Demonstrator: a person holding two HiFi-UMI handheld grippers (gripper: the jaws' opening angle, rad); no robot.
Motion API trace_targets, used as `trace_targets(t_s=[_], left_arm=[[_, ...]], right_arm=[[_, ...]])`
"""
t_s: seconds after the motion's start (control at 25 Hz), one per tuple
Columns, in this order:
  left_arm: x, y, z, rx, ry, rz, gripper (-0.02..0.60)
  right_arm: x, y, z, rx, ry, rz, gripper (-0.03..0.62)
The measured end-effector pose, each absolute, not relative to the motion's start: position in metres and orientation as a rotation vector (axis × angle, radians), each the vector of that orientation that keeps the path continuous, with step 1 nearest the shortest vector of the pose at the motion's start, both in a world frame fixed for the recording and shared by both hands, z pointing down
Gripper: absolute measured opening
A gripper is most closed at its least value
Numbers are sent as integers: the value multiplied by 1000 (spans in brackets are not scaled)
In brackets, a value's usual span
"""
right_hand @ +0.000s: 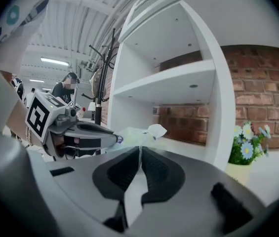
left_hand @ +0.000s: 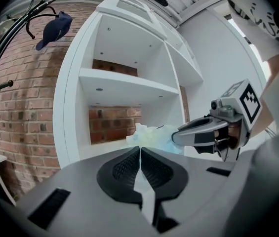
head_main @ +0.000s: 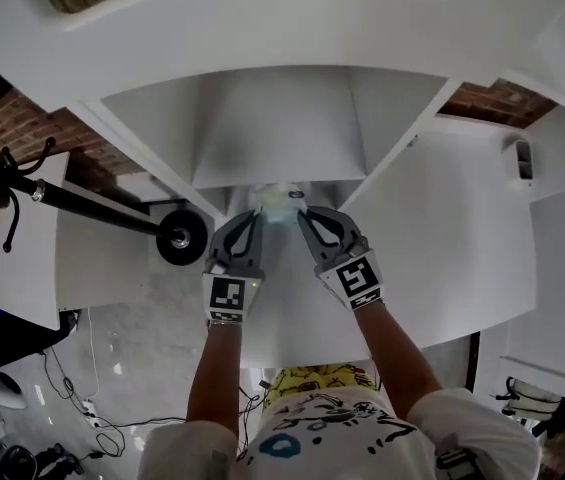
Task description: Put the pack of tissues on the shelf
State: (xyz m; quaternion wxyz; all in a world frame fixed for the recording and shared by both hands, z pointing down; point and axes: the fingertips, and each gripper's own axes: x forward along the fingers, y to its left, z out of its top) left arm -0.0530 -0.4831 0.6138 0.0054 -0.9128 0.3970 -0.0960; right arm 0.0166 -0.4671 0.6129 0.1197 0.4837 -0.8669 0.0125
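The pack of tissues (head_main: 280,200) hangs at the front edge of the shelf (head_main: 262,128), strung between the two grippers. The left gripper (left_hand: 140,149) has its jaws pressed together, apparently on a thin fold of wrapper at one end. The right gripper (right_hand: 140,149) is closed the same way on the other end. The likeliest trouble is that so slight a pinch on slippery film slides off, dropping the pack before it is well inside. Pulling the grippers apart might tear the wrapper. Letting go at the edge could leave the pack overhanging and tipping out.
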Motion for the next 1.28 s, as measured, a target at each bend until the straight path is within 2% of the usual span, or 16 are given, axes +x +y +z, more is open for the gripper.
trace_targets(t_s=[0.68, 0.72, 0.76, 0.8, 0.88, 1.16, 1.28], left_arm=[[-43, -522, 689, -3033, 1382, -463, 23], [-43, -522, 689, -3037, 1381, -459, 42], [-42, -522, 690, -3040, 1383, -452, 83], [-43, -522, 690, -3040, 1388, -447, 131], [-45, -518, 688, -3030, 1395, -443, 155], [-53, -475, 647, -2981, 1306, -376, 155], [-54, -455, 629, -3008, 1226, -317, 133]], right_arm=[[25, -503, 696, 1390, -2444, 261, 35], [25, -504, 696, 1395, -2450, 283, 51], [26, -505, 696, 1399, -2454, 301, 126], [26, -505, 695, 1402, -2453, 312, 163], [29, -501, 692, 1410, -2441, 309, 163], [27, -456, 655, 1428, -2490, 289, 163], [15, -441, 628, 1397, -2548, 244, 135]])
